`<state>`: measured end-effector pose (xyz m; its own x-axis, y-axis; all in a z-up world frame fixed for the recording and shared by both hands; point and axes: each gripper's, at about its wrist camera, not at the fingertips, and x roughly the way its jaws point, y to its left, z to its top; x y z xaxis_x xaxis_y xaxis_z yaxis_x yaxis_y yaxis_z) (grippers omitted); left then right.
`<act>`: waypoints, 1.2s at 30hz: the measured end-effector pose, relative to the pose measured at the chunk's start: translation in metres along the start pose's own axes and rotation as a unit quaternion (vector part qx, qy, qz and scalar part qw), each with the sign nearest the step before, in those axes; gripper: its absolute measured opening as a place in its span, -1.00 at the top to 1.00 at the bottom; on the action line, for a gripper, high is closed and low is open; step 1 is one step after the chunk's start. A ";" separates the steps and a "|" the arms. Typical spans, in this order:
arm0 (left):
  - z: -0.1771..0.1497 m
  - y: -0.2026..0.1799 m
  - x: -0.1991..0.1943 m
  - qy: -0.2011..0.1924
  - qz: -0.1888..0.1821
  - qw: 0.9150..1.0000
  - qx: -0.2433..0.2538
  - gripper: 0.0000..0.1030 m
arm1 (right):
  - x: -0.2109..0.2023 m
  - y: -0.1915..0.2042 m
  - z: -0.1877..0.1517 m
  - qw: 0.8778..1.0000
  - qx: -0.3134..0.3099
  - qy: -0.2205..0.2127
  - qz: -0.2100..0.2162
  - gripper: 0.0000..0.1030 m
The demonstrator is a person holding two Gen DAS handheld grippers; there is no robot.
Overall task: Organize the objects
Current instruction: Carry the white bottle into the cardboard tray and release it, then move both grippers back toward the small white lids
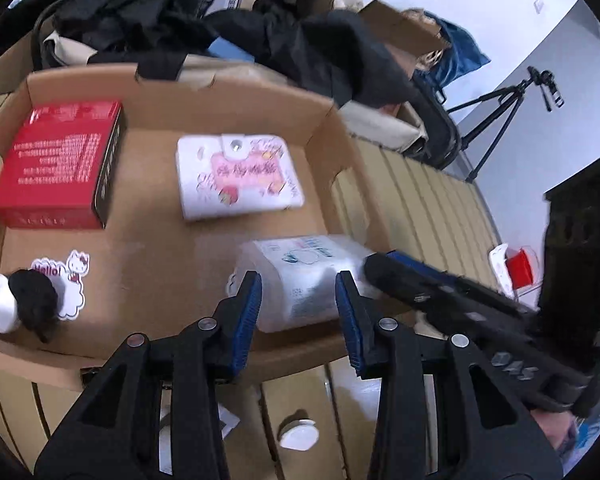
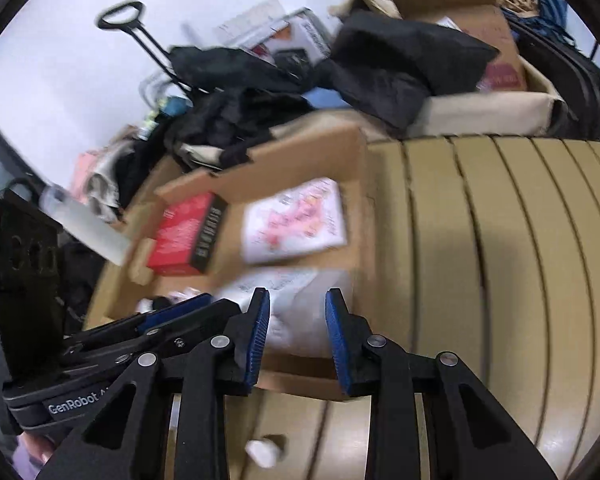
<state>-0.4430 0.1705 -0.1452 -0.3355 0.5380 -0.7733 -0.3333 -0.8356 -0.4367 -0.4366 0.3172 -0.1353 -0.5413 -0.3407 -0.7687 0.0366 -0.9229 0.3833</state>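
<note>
A shallow cardboard tray [image 1: 220, 92] on a slatted table holds a red box [image 1: 56, 164], a white pouch with pink print [image 1: 238, 174], a clear-wrapped white pack [image 1: 300, 280], a Hello Kitty sticker [image 1: 70, 276] and a white disc with a black lump [image 1: 20, 304]. My left gripper [image 1: 298, 308] is open just in front of the white pack, its jaws either side of it, apart from it. My right gripper [image 2: 298, 332] is open, over the tray's near edge, in front of the same pack [image 2: 296, 304]. The right gripper's fingers [image 1: 420, 288] reach in from the right beside the pack.
Black clothes, bags and cardboard boxes [image 1: 284, 40] pile up behind the tray. A tripod [image 1: 504, 112] stands at the far right. A small white cap [image 1: 298, 434] lies on the slatted table [image 2: 500, 240] near me. A red and white item [image 1: 516, 268] lies on the table's right.
</note>
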 end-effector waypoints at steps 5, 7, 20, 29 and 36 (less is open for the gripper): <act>-0.009 0.009 -0.047 -0.044 0.024 0.999 -0.012 -0.53 | -0.030 0.004 -0.004 0.999 -0.011 -0.040 0.001 -0.18; -0.010 0.016 -0.082 -0.084 0.057 0.995 -0.014 -0.86 | -0.045 0.009 -0.004 0.998 -0.014 -0.058 0.015 -0.57; -0.013 0.026 -0.225 -0.144 0.246 0.958 0.011 -1.00 | -0.130 0.097 0.011 0.991 -0.100 -0.093 0.007 -0.60; -0.145 -0.006 -0.242 -0.176 0.236 0.953 0.075 -1.00 | -0.171 0.091 -0.116 0.984 -0.123 -0.122 0.029 -0.60; -0.218 -0.010 -0.211 -0.154 0.212 0.962 0.077 -1.00 | -0.125 0.061 -0.210 0.993 -0.117 -0.031 0.004 -0.60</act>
<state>-0.1765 0.0415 -0.0779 -0.7068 0.1795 -0.6842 -0.2277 -0.9735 -0.0201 -0.1904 0.2659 -0.1234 -0.5908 -0.3426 -0.7305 0.2305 -0.9393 0.2541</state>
